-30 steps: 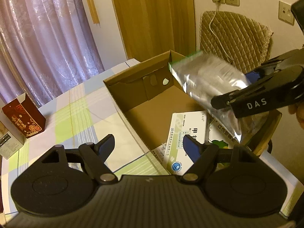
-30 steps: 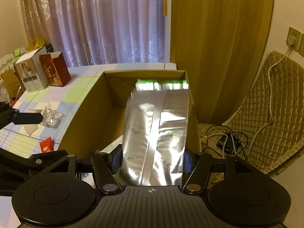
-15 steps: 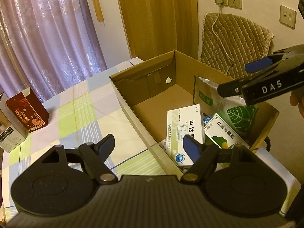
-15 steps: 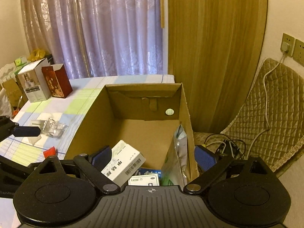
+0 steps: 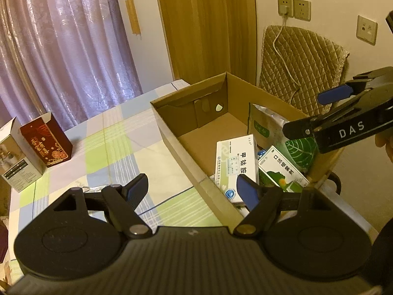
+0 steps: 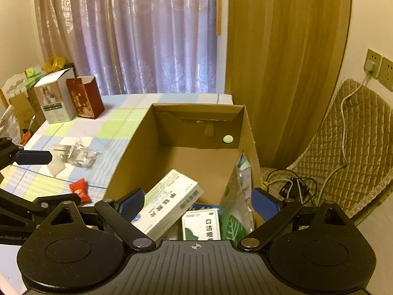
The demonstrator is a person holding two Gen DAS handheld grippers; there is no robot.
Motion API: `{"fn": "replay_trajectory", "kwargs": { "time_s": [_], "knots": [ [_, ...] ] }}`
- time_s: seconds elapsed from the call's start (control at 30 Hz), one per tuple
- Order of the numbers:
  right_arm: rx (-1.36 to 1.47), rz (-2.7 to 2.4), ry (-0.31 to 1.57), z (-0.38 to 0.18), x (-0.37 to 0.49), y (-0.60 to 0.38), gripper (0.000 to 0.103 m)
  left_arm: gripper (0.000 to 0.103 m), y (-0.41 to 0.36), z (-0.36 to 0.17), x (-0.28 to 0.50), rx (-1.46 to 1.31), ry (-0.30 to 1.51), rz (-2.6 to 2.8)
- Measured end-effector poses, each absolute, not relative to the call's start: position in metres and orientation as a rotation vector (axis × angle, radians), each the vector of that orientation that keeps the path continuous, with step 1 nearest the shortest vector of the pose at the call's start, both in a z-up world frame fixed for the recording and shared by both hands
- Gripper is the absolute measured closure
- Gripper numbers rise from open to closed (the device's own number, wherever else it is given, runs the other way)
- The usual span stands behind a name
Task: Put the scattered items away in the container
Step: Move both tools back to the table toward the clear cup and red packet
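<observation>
An open cardboard box [image 5: 186,157] [image 6: 132,162] stands on the checked tablecloth. Inside lie a white medicine box [image 5: 237,162] [image 6: 169,201] and a green-and-white box [image 5: 282,169] [image 6: 201,223]. A silver pouch with a green leaf print [image 5: 265,127] [image 6: 235,196] leans upright against the box's right wall. My right gripper [image 6: 197,202] [image 5: 302,113] hangs open above the box's near end, holding nothing. At the box's left wall my left gripper [image 5: 192,188] is open and empty. On the cloth left of the box lie a clear plastic packet [image 6: 78,154] and a small red packet [image 6: 79,191].
A dark red carton [image 5: 46,142] [image 6: 84,98] and a white carton [image 5: 17,162] [image 6: 55,100] stand at the table's far left. A quilted chair [image 6: 343,159] with cables beneath it stands right of the box. Curtains hang behind the table.
My right gripper opened and let go of the silver pouch, which dropped into the box against its right wall. Both grippers drew back a little from the box.
</observation>
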State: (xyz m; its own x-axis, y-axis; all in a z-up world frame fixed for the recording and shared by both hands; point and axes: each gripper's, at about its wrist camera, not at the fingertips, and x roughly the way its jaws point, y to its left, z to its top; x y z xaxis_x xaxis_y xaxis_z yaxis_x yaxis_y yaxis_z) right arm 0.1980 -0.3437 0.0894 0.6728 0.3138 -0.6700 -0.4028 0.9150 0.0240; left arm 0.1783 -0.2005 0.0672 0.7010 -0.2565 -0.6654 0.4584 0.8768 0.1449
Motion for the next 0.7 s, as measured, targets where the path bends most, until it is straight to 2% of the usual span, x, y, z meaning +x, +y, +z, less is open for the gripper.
{"fn": "replay_trajectory", "kwargs": {
  "time_s": [0.7],
  "knots": [
    [-0.123,0.499,0.702,0.116,0.108,-0.278,0.005,0.019,-0.080,0.077,0.075,0.239,0.721,-0.245]
  ]
}}
